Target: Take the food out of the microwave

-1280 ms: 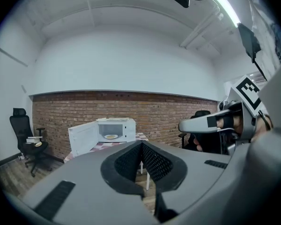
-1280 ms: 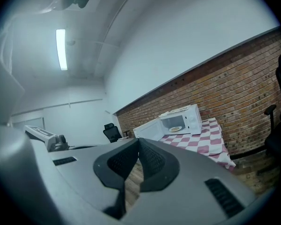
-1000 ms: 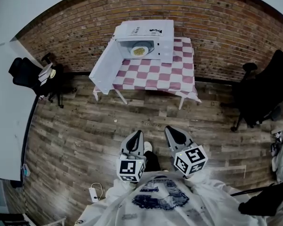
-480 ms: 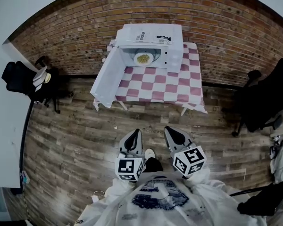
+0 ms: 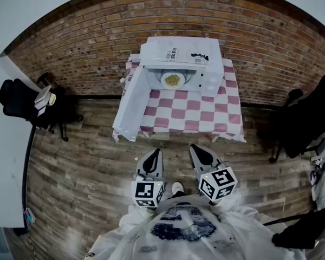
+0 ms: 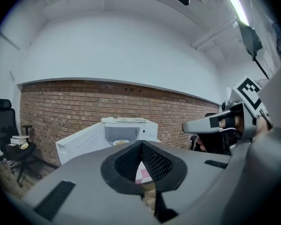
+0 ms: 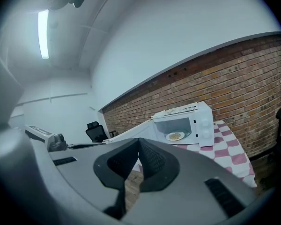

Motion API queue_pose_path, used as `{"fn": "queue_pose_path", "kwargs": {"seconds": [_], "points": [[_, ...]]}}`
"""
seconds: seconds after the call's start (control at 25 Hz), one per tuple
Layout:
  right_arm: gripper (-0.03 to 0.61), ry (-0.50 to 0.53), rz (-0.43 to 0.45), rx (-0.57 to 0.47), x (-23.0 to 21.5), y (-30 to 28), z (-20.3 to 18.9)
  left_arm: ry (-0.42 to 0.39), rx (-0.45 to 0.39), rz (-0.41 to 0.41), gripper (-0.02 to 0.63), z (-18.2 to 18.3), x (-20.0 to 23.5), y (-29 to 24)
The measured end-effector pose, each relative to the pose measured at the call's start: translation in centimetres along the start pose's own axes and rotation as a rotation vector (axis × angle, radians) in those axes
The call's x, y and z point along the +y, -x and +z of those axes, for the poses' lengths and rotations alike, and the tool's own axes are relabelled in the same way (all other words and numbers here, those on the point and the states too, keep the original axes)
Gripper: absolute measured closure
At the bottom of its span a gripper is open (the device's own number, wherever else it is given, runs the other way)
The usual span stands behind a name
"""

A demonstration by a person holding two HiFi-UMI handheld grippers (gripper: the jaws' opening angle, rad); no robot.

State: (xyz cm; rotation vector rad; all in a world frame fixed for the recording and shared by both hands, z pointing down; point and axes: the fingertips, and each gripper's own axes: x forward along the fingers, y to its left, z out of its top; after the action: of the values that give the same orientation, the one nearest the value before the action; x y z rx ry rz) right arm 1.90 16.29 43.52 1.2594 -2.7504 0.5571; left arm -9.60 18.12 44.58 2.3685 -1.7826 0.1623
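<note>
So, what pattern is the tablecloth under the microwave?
The tablecloth has pink-and-white checks; head view shows it best.

An office-like room: brick wall (image 5: 92, 34), plank floor (image 5: 81, 172), swivel chair (image 5: 16, 97), microwave (image 5: 181, 53) on a checkered table (image 5: 190, 112).

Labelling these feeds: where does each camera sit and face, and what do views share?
Head view: on the head, steeply down at table and microwave; left tongs, right tongs, shirt.
Left gripper view: on left tongs, along its shut jaws toward microwave; right tongs visible.
Right gripper view: on right tongs, along shut jaws toward microwave.
All share: microwave, plate of food.
</note>
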Motion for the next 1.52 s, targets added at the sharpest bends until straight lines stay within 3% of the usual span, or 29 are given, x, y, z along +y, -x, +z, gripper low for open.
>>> {"fn": "queue_pose_path", "kwargs": {"seconds": [0.64,1.52], "points": [[0.565,0.001,-0.064,0.03,-2.3,-6.4,1.0,0.034,0.014,-0.047,0.606,0.1,4.6,-5.8],[0.565,-0.059,-0.054,0.06,-11.2,-16.5,4.4,0.02,0.076,-0.045,0.606,1.7,7.6,-18.7]]}}
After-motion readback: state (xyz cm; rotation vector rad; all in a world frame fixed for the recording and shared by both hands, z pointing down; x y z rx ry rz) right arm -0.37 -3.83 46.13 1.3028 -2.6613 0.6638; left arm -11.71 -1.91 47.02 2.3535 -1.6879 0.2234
